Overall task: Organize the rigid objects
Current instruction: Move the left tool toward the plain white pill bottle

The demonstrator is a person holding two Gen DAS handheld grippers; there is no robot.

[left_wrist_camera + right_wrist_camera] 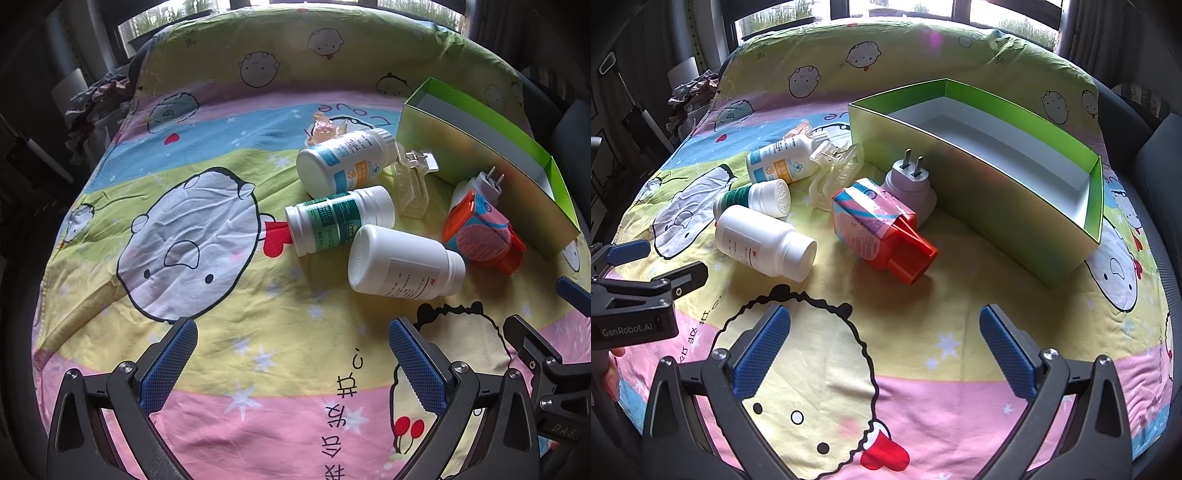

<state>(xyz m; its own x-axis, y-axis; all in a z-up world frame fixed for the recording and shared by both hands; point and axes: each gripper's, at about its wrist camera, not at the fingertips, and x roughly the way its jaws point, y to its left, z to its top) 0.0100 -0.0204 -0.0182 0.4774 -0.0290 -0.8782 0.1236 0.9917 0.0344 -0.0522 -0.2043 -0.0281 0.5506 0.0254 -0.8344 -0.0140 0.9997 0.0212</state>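
The cartoon bedsheet (923, 350) spreads under everything I can see. On it stands the open green box (997, 192), my landmark, well ahead of my right gripper (884, 343), whose blue pads are spread wide with nothing between them. Near the box's long wall, the plain white bottle (761, 240) lies on its side, ahead and to the left of my right fingers (764, 343). Closer to the box lies the orange-capped pink carton (879, 225), touching the white plug adapter (910, 184) that sits just beside the box wall. Farther from the box lie the green-labelled bottle (332, 221), the blue-and-orange-labelled bottle (343, 162) and a clear plastic clip (412, 181). My left gripper (293, 354) also gapes wide, holding nothing, with the white bottle just ahead of its right pad.
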